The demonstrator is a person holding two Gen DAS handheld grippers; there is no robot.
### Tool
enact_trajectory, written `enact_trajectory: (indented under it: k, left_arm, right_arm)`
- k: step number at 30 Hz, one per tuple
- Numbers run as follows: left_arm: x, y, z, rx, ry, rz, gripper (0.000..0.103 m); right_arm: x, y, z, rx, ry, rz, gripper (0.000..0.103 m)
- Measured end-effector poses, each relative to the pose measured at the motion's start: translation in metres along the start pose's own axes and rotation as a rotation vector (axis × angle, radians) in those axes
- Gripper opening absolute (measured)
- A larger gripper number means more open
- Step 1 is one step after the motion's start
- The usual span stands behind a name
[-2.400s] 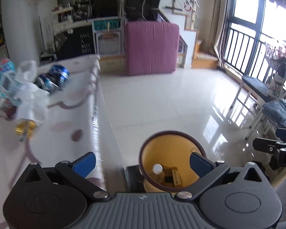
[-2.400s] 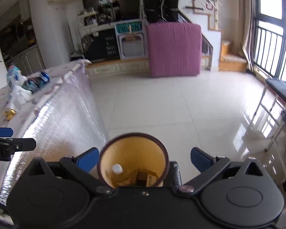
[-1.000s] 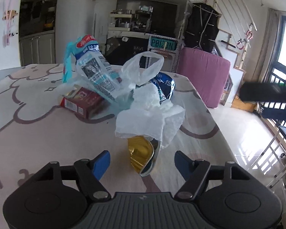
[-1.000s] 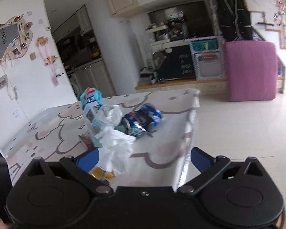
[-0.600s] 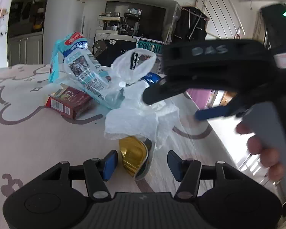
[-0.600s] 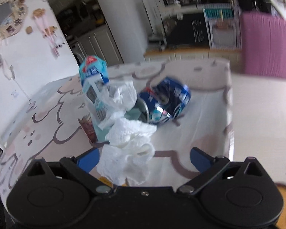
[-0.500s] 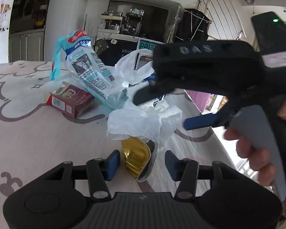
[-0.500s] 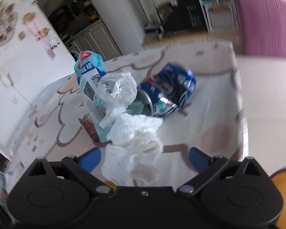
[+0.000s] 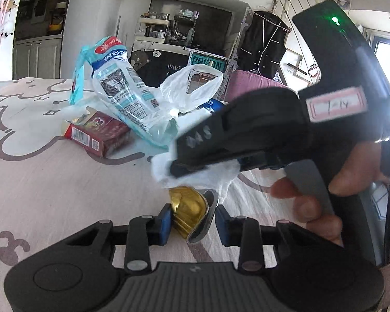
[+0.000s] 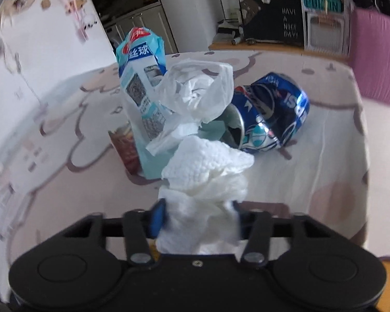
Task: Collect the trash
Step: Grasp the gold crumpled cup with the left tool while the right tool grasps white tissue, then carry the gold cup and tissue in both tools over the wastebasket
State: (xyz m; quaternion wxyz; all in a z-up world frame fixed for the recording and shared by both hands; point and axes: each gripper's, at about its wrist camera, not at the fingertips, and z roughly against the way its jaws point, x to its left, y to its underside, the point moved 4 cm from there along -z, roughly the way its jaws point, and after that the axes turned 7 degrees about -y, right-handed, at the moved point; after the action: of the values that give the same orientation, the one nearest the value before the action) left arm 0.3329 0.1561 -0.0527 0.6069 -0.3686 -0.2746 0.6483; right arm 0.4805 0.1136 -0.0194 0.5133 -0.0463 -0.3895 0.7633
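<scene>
Two grabs on: left gripper [image 9: 192, 225] pinches gold can [image 9: 188, 214], right gripper [image 10: 197, 218] clamps tissue [image 10: 208, 171]; four pieces left on table [image 9: 39, 171].

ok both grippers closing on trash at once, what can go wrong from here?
1. The left gripper pinches the crushed gold can near its end; it may slip or twist out on lifting.
2. The tissue in the right gripper lies over the can, so lifting either could drag the other.
3. The right gripper body sits just above the left one; they may collide.
</scene>
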Motion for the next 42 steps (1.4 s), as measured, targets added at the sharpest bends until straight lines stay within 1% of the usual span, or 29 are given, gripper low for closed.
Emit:
enact_trajectory:
  k: [1, 3, 4, 7, 12, 16, 17, 20, 21, 25, 28, 30, 31, 38, 42]
  left_arm:
    - [0.000, 0.000, 0.000, -0.001, 0.002, 0.000, 0.036]
    - [0.000, 0.000, 0.000, -0.001, 0.001, -0.001, 0.036]
    - [0.000, 0.000, 0.001, -0.002, 0.000, -0.002, 0.036]
    - [-0.001, 0.000, 0.002, -0.007, 0.000, -0.011, 0.035]
    - [0.001, -0.001, 0.002, -0.006, -0.017, -0.002, 0.036]
    - [0.003, -0.001, 0.001, -0.004, -0.007, 0.012, 0.043]
    - [0.004, -0.001, 0.001, -0.004, 0.001, 0.022, 0.046]
    - [0.010, -0.003, 0.000, -0.009, 0.030, 0.086, 0.056]
    - [0.012, -0.003, -0.001, -0.010, 0.037, 0.103, 0.057]
    - [0.010, -0.006, -0.005, -0.013, 0.027, 0.123, 0.056]
    - [0.008, -0.007, -0.008, -0.014, 0.015, 0.122, 0.054]
    - [0.005, -0.007, -0.009, -0.009, 0.010, 0.106, 0.040]
    - [0.005, -0.007, -0.009, -0.007, 0.010, 0.102, 0.038]
    - [0.003, -0.008, -0.003, -0.036, 0.000, 0.089, 0.037]
    - [0.004, -0.011, 0.004, -0.063, -0.036, 0.077, 0.037]
  right_arm:
    - [0.000, 0.001, 0.001, -0.003, 0.011, 0.010, 0.020]
    - [-0.006, 0.001, 0.005, -0.020, -0.007, -0.008, 0.013]
    - [-0.008, 0.001, 0.009, -0.033, -0.005, -0.008, 0.011]
    - [-0.013, 0.000, 0.022, -0.076, 0.013, 0.016, 0.010]
    - [-0.018, 0.001, 0.047, -0.131, -0.006, 0.014, 0.010]
    - [-0.024, 0.005, 0.058, -0.145, 0.001, 0.009, 0.010]
    - [-0.026, 0.006, 0.059, -0.147, 0.003, 0.008, 0.010]
    - [-0.030, 0.009, 0.066, -0.162, 0.005, 0.006, 0.010]
    - [-0.031, 0.010, 0.070, -0.172, 0.000, 0.000, 0.010]
    - [-0.038, 0.015, 0.081, -0.205, -0.012, -0.015, 0.010]
    - [-0.039, 0.019, 0.082, -0.207, -0.006, -0.015, 0.010]
    - [-0.040, 0.021, 0.082, -0.206, -0.001, -0.015, 0.010]
    - [-0.040, 0.022, 0.081, -0.205, 0.001, -0.015, 0.010]
    - [-0.036, 0.035, 0.077, -0.190, 0.007, 0.003, 0.010]
    - [-0.033, 0.040, 0.083, -0.200, 0.008, 0.014, 0.010]
